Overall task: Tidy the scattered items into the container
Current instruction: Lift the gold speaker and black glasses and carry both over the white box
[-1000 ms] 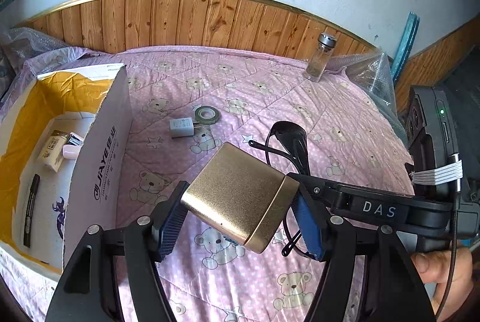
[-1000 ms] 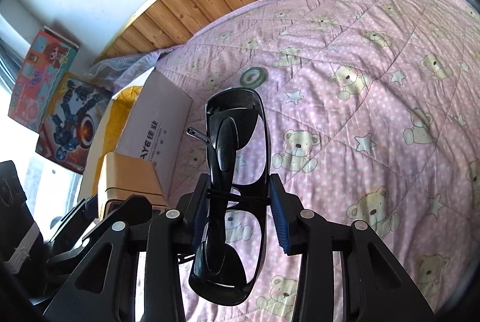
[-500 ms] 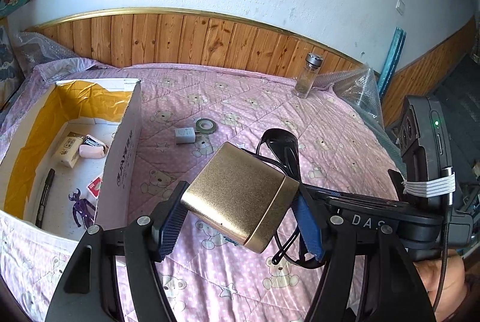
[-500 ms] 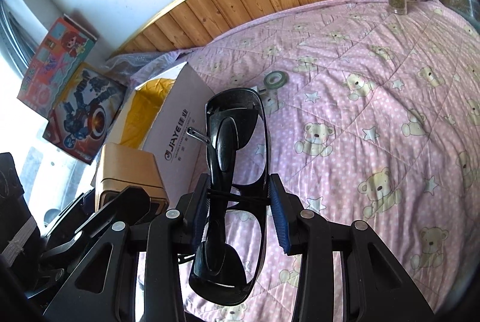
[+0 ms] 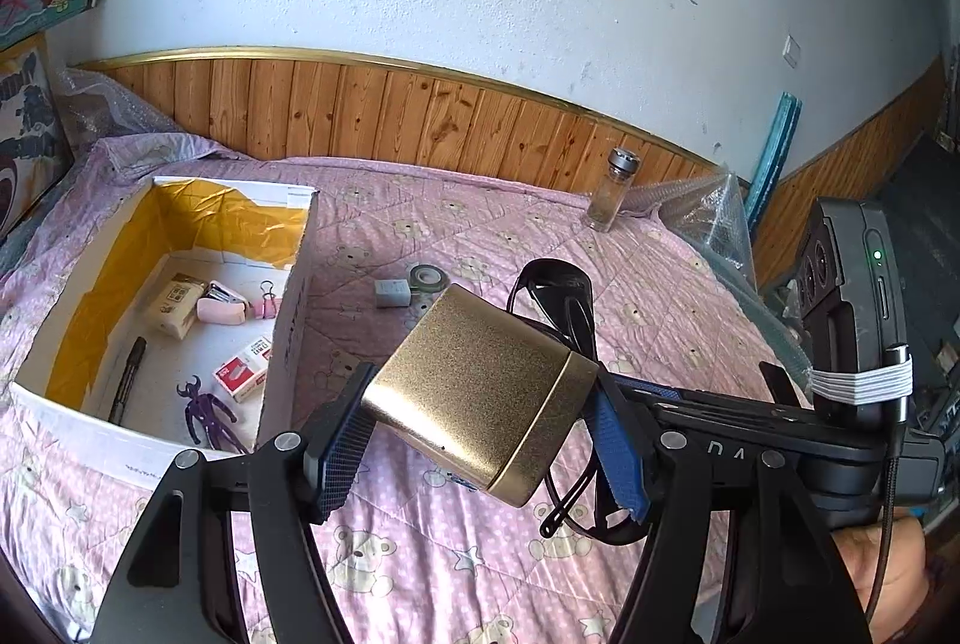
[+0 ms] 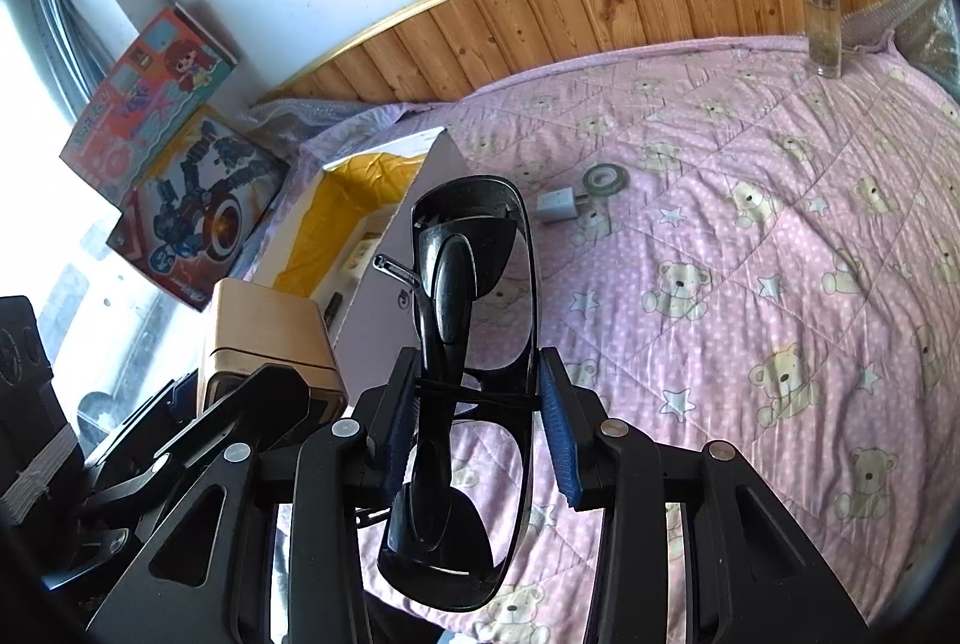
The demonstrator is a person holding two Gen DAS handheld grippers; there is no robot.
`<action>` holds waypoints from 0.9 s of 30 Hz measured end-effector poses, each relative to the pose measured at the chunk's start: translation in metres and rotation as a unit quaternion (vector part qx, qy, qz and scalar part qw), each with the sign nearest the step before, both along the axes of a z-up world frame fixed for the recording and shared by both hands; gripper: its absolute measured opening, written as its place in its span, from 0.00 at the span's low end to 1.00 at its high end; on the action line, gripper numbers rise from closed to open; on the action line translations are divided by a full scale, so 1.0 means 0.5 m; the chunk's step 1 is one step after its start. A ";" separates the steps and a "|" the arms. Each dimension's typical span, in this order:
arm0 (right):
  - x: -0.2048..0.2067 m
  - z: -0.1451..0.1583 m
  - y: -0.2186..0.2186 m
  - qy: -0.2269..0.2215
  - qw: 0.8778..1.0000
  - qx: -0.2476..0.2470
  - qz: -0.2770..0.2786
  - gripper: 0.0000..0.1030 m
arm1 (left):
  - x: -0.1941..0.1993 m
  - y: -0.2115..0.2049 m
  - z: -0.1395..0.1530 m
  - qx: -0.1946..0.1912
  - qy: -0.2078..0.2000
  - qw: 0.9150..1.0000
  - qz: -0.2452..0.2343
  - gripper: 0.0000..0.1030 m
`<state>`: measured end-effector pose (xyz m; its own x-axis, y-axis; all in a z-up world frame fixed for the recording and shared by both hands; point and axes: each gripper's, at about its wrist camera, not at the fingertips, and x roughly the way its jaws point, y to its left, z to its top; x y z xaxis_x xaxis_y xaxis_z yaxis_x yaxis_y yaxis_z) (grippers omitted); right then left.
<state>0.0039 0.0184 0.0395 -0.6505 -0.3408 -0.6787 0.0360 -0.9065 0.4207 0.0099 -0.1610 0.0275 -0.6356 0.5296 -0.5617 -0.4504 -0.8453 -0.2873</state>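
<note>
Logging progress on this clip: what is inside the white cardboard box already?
Inside the white cardboard box: a tissue pack, pink stapler, pink binder clip, red-and-white staple box, black marker, purple figure. The near wall hides the floor's front edge.

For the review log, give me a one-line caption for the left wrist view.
Left gripper clamps a gold metal tin above the pink bear-print quilt, beside the open yellow-lined cardboard box.

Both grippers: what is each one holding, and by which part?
The left gripper clamps a gold box across two opposite side faces. The right gripper pinches folded black sunglasses at mid-frame, near the bridge between the lenses.
</note>
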 end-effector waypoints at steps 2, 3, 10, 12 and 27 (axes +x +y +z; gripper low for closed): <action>0.002 0.006 -0.015 0.003 1.000 0.002 0.005 0.39 | 0.007 -0.015 0.004 0.003 0.003 1.000 0.003 0.66; 0.003 0.008 -0.023 0.004 1.000 0.004 0.008 0.39 | 0.009 -0.023 0.006 0.004 0.004 1.000 0.005 0.66; 0.006 0.029 -0.081 0.012 0.999 0.016 0.031 0.39 | 0.022 -0.082 0.018 0.025 0.005 0.999 0.025 0.66; 0.004 0.033 -0.099 0.013 0.999 0.020 0.040 0.39 | 0.024 -0.100 0.021 0.033 0.004 0.999 0.031 0.66; -0.057 0.053 -0.219 0.019 0.995 0.038 0.087 0.39 | -0.009 -0.218 0.043 0.064 0.008 0.995 0.072 0.66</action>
<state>-0.0246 -0.0910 0.0658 -0.6119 -0.3994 -0.6827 0.2094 -0.9141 0.3471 0.0055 -0.2698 0.0488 -0.7184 0.4988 -0.4848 -0.3329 -0.8585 -0.3900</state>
